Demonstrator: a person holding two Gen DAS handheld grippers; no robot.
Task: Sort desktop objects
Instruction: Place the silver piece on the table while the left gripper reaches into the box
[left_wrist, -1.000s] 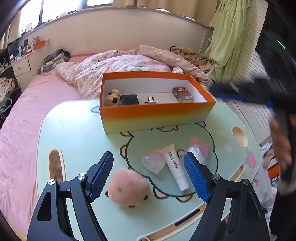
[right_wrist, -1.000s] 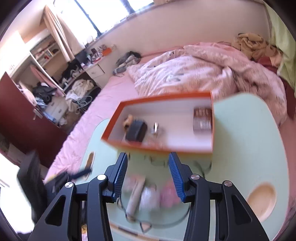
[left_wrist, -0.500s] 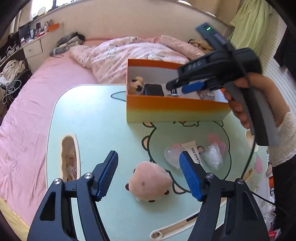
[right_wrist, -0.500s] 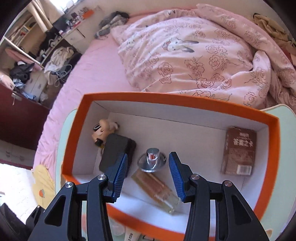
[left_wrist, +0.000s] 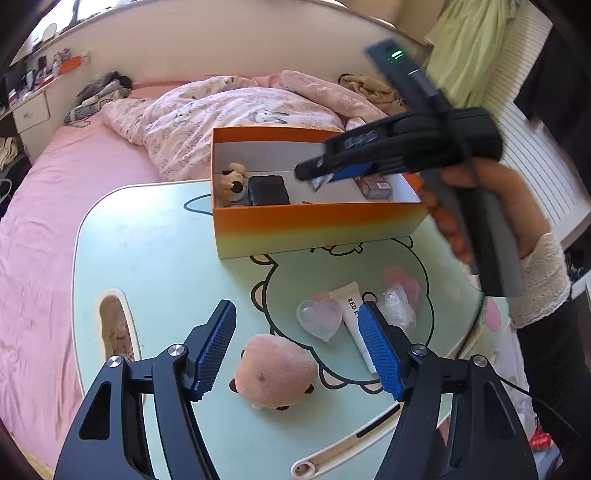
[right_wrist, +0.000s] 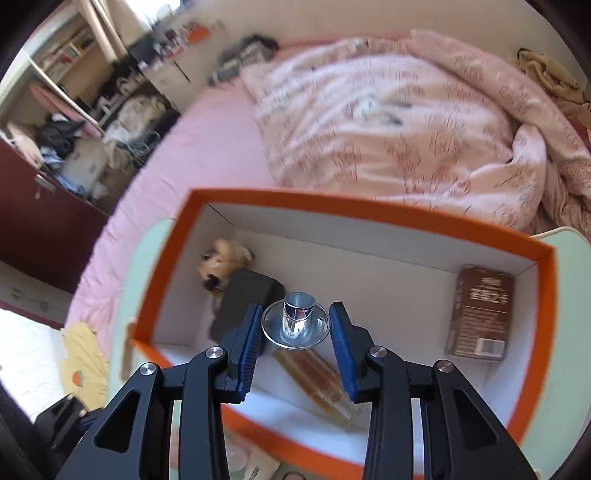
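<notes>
glossy clear glass perfume bottle (right_wrist: 317, 373) with shiny metal cap (right_wrist: 297, 316); matt cardboard box (left_wrist: 317, 225); fuzzy plush toy (left_wrist: 273, 371); smooth table (left_wrist: 155, 258); crinkled cloth quilt (right_wrist: 388, 122)

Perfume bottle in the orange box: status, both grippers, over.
Right gripper closing around perfume bottle, pads not yet touching. Left gripper open above pink plush, holding nothing. Black case beside left pad.
</notes>
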